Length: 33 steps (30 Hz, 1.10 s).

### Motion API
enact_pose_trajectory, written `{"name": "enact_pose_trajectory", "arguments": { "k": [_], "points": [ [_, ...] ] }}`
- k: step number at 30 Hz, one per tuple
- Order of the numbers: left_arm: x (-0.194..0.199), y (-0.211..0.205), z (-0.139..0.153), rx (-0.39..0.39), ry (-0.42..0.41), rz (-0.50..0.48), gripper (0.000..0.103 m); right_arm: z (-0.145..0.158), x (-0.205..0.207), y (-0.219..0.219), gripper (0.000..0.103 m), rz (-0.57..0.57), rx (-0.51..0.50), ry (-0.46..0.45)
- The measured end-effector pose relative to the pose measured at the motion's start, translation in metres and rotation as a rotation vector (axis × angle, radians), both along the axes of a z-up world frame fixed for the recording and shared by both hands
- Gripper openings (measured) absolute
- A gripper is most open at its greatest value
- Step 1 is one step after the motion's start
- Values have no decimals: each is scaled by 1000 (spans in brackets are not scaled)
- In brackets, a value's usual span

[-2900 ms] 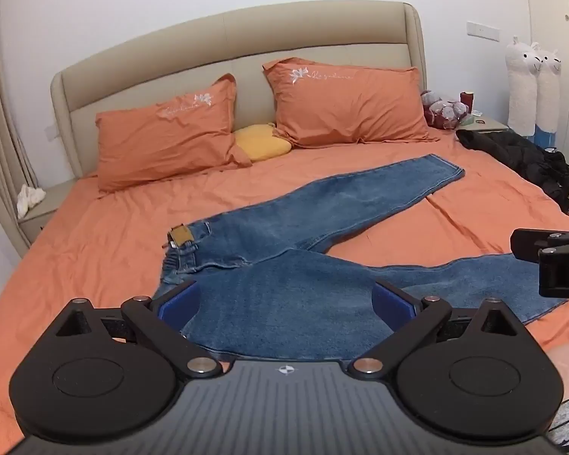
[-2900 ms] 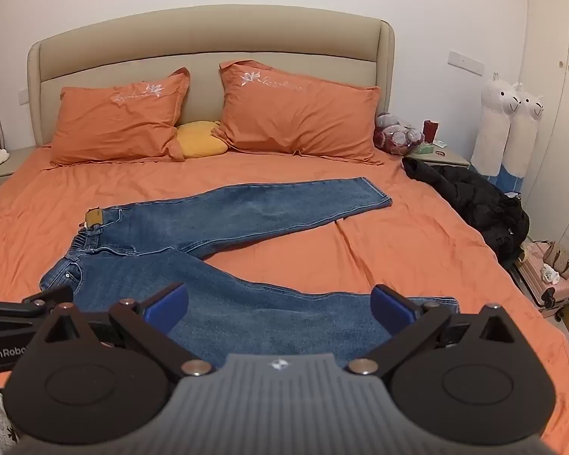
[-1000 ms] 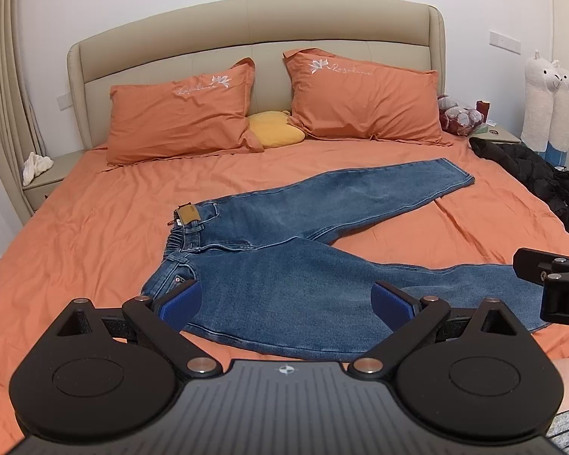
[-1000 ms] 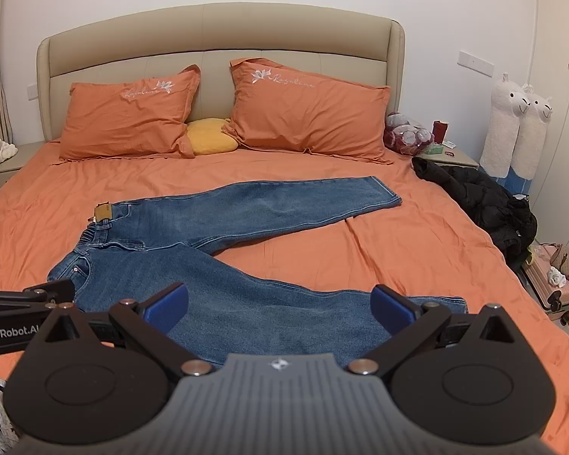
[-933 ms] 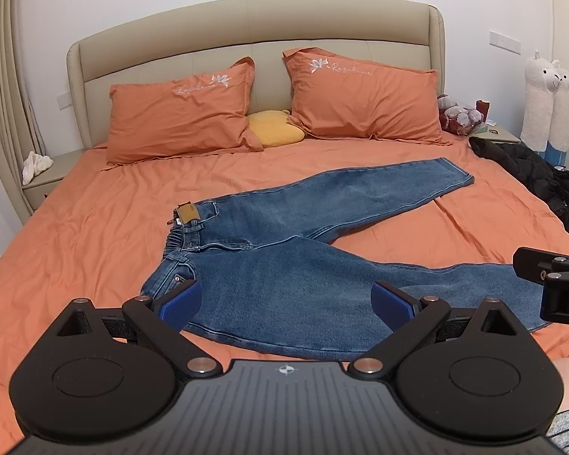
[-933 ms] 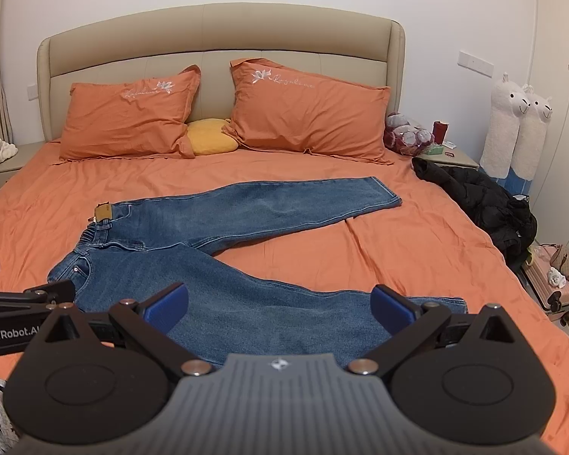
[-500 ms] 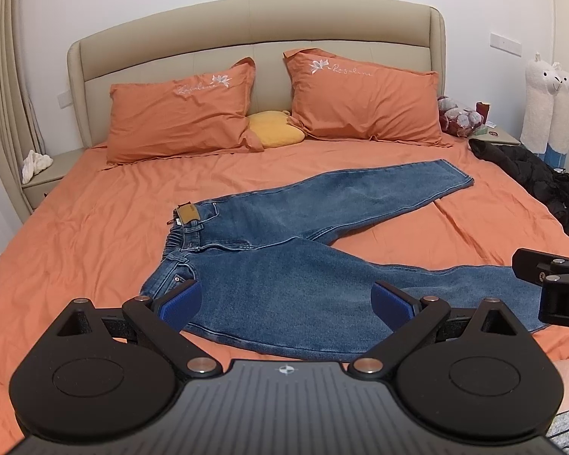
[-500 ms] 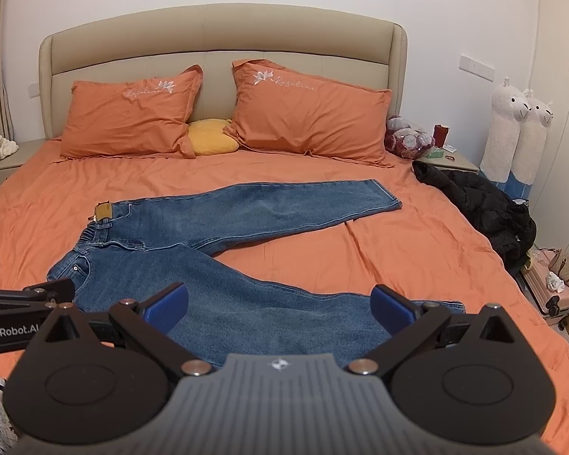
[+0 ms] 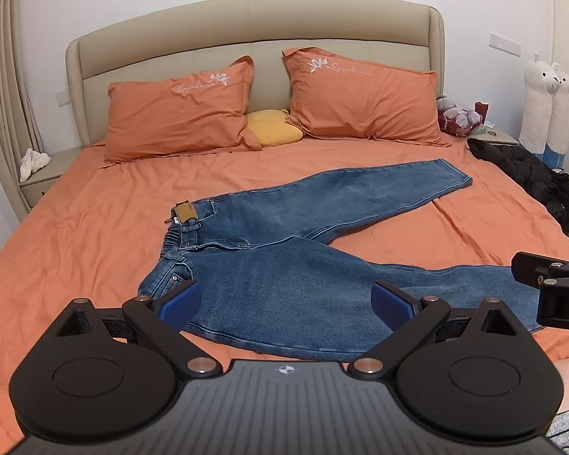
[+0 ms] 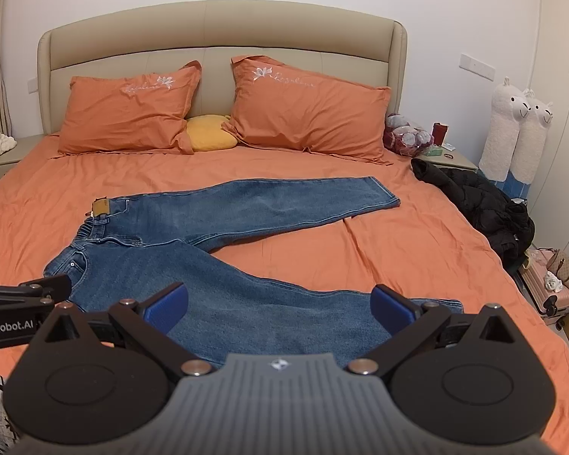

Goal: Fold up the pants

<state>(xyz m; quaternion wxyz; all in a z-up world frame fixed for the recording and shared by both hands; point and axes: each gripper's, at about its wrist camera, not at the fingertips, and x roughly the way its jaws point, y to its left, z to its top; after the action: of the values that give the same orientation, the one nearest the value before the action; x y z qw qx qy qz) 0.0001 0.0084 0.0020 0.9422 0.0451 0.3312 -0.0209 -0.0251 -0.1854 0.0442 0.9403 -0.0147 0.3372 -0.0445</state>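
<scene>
Blue jeans [image 9: 284,261] lie flat on the orange bed, waistband at the left, the two legs spread apart in a V toward the right; they also show in the right wrist view [image 10: 216,265]. The far leg [image 10: 269,204] points right across the middle of the bed, the near leg [image 10: 284,314] runs along the front edge. My left gripper [image 9: 286,303] is open and empty, held above the near leg by the waist. My right gripper [image 10: 278,311] is open and empty above the near leg, closer to its hem.
Two orange pillows [image 9: 178,110] and a yellow cushion [image 9: 273,132] lean on the beige headboard. A black jacket [image 10: 481,204] lies at the bed's right edge. Nightstands stand on both sides, llama plush toys [image 10: 512,132] and a pink suitcase [image 10: 557,292] at the right.
Both grippers have lifted and drawn back slightly since the earliest frames, so more of the bed shows. The jeans have not moved and both grippers stay open.
</scene>
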Motion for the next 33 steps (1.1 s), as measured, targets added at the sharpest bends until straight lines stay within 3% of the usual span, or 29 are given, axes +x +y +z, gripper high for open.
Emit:
{"name": "enact_pose_trajectory", "arguments": {
  "k": [7,11,15,21,24,26,28,29,33],
  "points": [
    [3,1,-2,17,7,-15,103,-4,5,-4,98,12,13,21],
    [10,10,0,51,14,-62,103,-8,9,-16,98,79,44,25],
    [22,25,10,130,3,-118,103,-10,12,-34,98,204,70,-43],
    [49,49,15,273,20,-202,103,-25,46,-47,98,323,-58,52],
    [63,60,12,385,40,-245,103,-40,63,-48,98,373,-87,90],
    [75,69,7,464,45,-249,103,-51,73,-45,93,405,-96,109],
    [86,79,2,521,44,-247,103,-63,82,-39,77,435,-93,127],
    [93,84,-2,543,52,-254,103,-70,88,-34,75,443,-92,140],
    [117,102,-24,664,63,-346,103,-97,113,-12,60,494,-94,196]
  ]
}}
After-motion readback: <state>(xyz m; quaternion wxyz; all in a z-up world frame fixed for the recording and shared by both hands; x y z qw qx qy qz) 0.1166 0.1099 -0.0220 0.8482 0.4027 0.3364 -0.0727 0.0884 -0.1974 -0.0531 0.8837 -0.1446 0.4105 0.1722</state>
